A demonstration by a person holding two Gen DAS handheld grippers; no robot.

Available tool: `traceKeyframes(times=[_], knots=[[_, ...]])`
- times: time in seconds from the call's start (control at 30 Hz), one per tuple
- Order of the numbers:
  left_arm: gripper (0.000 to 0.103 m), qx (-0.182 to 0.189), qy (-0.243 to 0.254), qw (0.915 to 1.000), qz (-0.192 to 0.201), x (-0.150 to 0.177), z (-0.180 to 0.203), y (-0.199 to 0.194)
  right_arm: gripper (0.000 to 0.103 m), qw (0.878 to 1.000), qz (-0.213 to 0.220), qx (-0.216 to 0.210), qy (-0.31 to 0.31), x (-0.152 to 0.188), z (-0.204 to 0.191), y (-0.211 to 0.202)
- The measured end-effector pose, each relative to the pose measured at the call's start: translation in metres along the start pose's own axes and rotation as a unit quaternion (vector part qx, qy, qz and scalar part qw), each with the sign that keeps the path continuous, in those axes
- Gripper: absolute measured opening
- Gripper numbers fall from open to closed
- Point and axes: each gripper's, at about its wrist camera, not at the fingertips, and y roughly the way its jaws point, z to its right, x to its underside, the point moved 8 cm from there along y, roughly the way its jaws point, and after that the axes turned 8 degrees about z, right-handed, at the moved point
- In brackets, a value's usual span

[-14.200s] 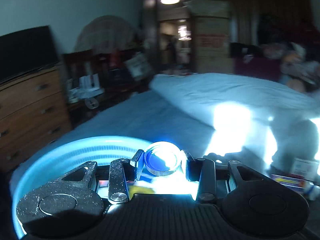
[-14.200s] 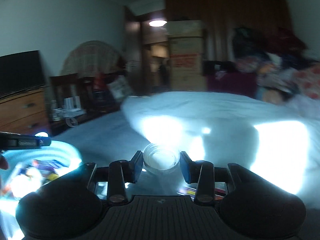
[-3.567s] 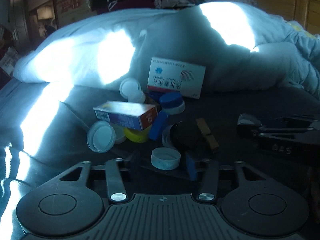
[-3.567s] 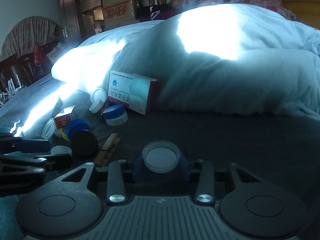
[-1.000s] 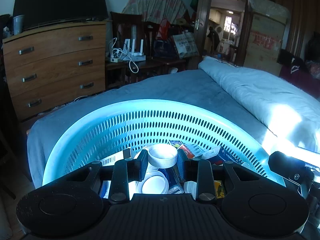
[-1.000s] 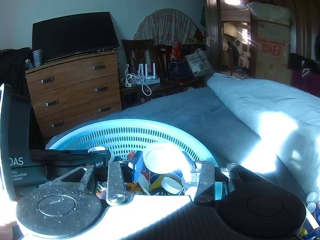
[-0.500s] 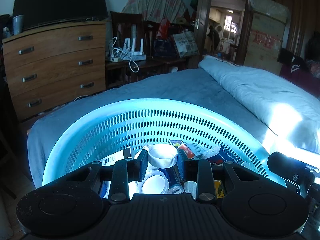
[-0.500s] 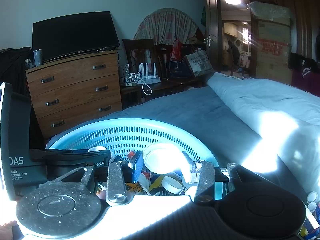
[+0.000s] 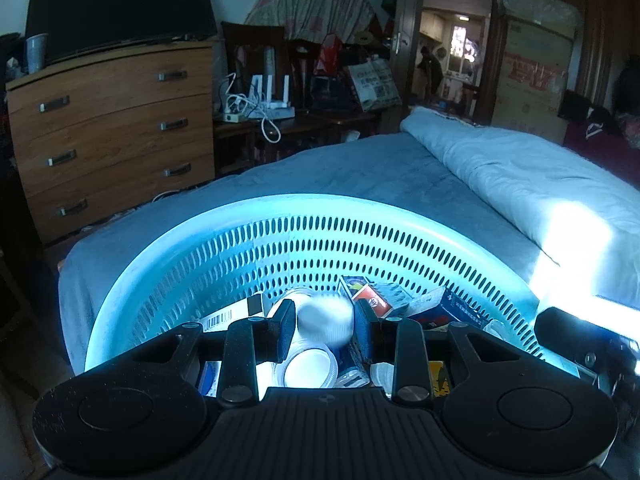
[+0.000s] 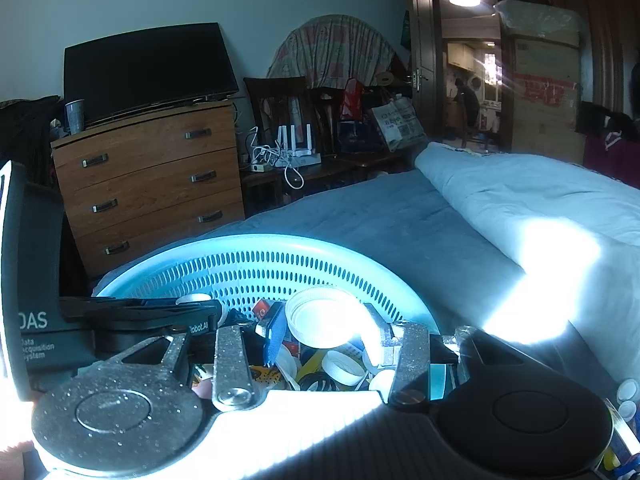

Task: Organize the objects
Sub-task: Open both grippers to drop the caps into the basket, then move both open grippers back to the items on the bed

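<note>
Turquoise plastic is glowing where sunlight is striking the perforated basket, which is sitting on the blue bed near its foot edge, facing the wooden dresser. Inside it, small boxes and loose caps are lying in a jumble.

Over the basket's left part, the left tool is hovering with its fingers spread; a white cap, blurred, is sitting in the gap between them, and whether either pad is touching it cannot be told. Another white cap is lying open side up on the pile just below.

To the right, the right tool is gripping a wider white cap, tilted with its hollow side facing the camera, above the basket's contents. More caps are resting beneath it. A rolled pale quilt is lying along the bed's right side, well apart from the basket.
</note>
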Motion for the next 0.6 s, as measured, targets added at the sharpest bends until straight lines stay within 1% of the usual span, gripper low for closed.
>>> traceKeyframes(times=[0.03, 0.07, 0.13, 0.2, 0.27, 0.33, 0.37, 0.43, 0.5, 0.53, 0.6], knots=[[0.04, -0.002, 0.002, 1.0, 0.001, 0.0, 0.001, -0.001, 0.056, 1.0, 0.001, 0.001, -0.002, 0.0, 0.0, -0.001], [0.041, -0.003, 0.006, 1.0, 0.003, -0.001, 0.003, -0.001, 0.063, 1.0, 0.007, 0.005, -0.004, 0.001, 0.002, -0.004], [0.042, -0.004, 0.012, 0.9999, 0.003, -0.002, 0.008, -0.003, 0.063, 1.0, 0.018, 0.015, -0.007, 0.002, 0.01, -0.012], [0.042, -0.002, 0.015, 0.9999, 0.008, -0.004, 0.013, -0.007, 0.063, 0.999, 0.036, 0.031, -0.006, 0.008, 0.026, -0.029], [0.042, 0.009, 0.021, 0.9995, 0.02, -0.008, 0.026, -0.016, 0.063, 0.996, 0.056, 0.064, -0.003, 0.02, 0.053, -0.052], [0.044, 0.034, 0.033, 0.9983, 0.035, -0.01, 0.045, -0.03, 0.063, 0.991, 0.063, 0.114, 0.008, 0.044, 0.092, -0.079], [0.044, 0.048, 0.043, 0.997, 0.042, -0.01, 0.056, -0.037, 0.064, 0.988, 0.056, 0.143, 0.019, 0.061, 0.117, -0.091], [0.05, 0.078, 0.065, 0.9934, 0.053, -0.004, 0.083, -0.052, 0.064, 0.978, 0.017, 0.203, 0.051, 0.105, 0.173, -0.11], [0.05, 0.108, 0.083, 0.9894, 0.051, 0.006, 0.109, -0.062, 0.064, 0.961, -0.028, 0.266, 0.073, 0.15, 0.229, -0.122], [0.051, 0.122, 0.09, 0.9873, 0.046, 0.013, 0.122, -0.065, 0.064, 0.953, -0.049, 0.287, 0.079, 0.171, 0.252, -0.125], [0.051, 0.142, 0.109, 0.9833, 0.034, 0.028, 0.145, -0.069, 0.064, 0.943, -0.079, 0.309, 0.097, 0.201, 0.291, -0.125]])
